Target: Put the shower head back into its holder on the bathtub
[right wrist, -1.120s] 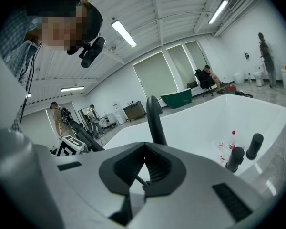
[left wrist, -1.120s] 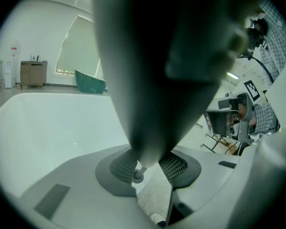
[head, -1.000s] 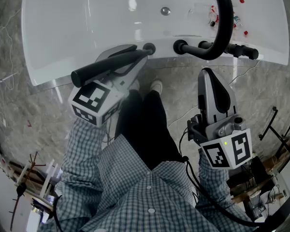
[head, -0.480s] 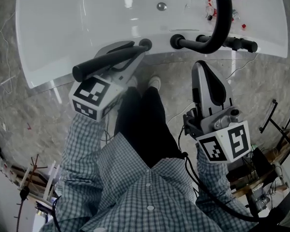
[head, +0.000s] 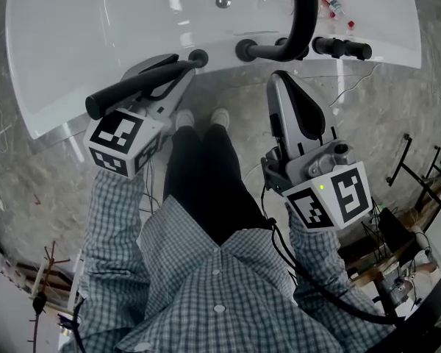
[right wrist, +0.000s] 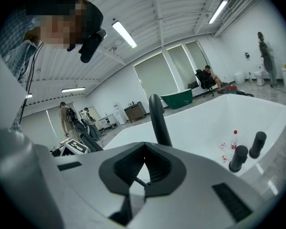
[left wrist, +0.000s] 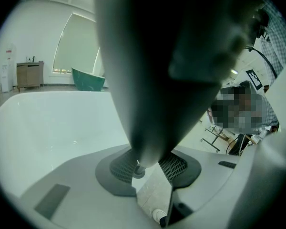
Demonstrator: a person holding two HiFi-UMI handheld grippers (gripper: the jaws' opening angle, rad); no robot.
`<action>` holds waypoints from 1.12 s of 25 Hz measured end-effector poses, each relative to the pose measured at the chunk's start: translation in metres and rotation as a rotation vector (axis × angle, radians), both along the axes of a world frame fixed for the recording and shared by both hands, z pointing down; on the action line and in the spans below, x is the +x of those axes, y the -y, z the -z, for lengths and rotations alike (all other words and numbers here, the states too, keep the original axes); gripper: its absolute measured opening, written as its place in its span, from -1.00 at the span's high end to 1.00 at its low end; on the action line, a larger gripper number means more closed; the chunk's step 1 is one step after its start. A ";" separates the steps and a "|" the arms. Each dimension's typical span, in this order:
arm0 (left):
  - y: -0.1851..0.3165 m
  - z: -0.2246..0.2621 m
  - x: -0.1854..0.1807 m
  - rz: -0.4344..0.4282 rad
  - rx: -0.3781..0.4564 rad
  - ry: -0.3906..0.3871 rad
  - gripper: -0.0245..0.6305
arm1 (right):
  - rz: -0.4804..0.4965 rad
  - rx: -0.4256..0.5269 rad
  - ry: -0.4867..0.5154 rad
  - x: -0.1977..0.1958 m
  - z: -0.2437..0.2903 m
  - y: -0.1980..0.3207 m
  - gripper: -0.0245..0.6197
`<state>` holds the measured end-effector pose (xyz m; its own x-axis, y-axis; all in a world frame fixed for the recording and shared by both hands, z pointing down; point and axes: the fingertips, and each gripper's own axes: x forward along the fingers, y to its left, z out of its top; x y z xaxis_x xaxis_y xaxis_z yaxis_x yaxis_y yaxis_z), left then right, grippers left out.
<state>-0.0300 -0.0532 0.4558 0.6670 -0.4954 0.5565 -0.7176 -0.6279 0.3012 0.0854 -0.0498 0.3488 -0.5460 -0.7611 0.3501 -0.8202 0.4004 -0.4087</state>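
The shower head (head: 136,87) is a long black rod, and my left gripper (head: 180,68) is shut on it. Its far end reaches the round black holder (head: 198,57) on the white bathtub's rim (head: 81,120); whether it sits inside I cannot tell. In the left gripper view the shower head (left wrist: 152,70) fills the middle as a dark blur between the pads of the left gripper (left wrist: 148,168). My right gripper (head: 278,79) is shut with nothing in it, just short of the rim; its pads meet in the right gripper view (right wrist: 144,149).
A black curved faucet spout (head: 301,13) rises from the rim beside the holder, with a black knob (head: 342,48) to its right. Small bottles (head: 331,2) lie in the tub near the drain (head: 222,1). The person's shoes (head: 219,116) stand at the tub's foot. A metal rack (head: 415,175) is right.
The head view has slid, so the tub sits higher and further left. The left gripper still holds the shower head at the holder. The right gripper has edged slightly toward the rim.
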 end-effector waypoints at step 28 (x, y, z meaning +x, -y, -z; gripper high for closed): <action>0.005 0.000 0.005 -0.008 0.003 0.009 0.50 | -0.013 0.003 0.005 0.006 -0.001 0.002 0.90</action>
